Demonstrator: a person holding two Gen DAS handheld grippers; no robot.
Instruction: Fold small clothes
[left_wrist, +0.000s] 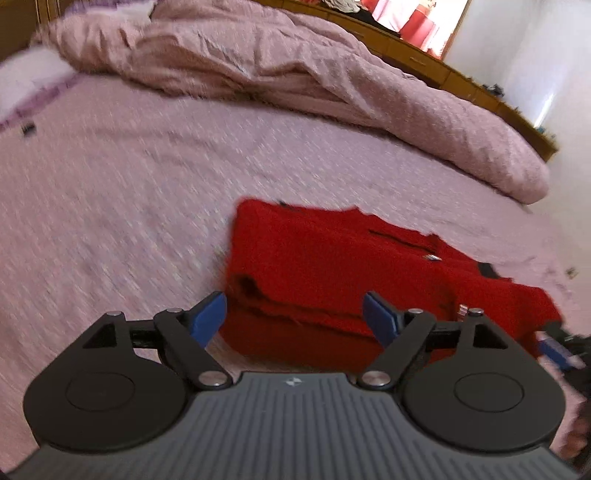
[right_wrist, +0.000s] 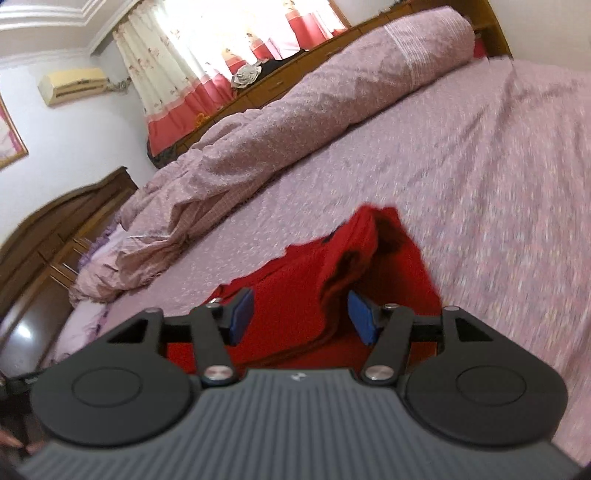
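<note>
A pink bed (left_wrist: 110, 206) fills both views, with a rumpled pink quilt (left_wrist: 295, 70) heaped well beyond the jaws. A red garment (left_wrist: 332, 266), partly folded, lies on the bed straight ahead of both grippers. The left gripper (left_wrist: 295, 317) has its jaws wide apart and empty, just short of the garment's near edge. The right gripper (right_wrist: 301, 314) is also spread wide, a raised fold of red cloth between its jaws; whether they touch it is unclear.

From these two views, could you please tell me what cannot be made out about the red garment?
- Left wrist: the red garment has its near edge behind the left gripper; motion blur hides its type.
- Right wrist: the right gripper covers its near part; folds hide the inside.
- Left wrist: the small dark object is too small to identify.
</note>
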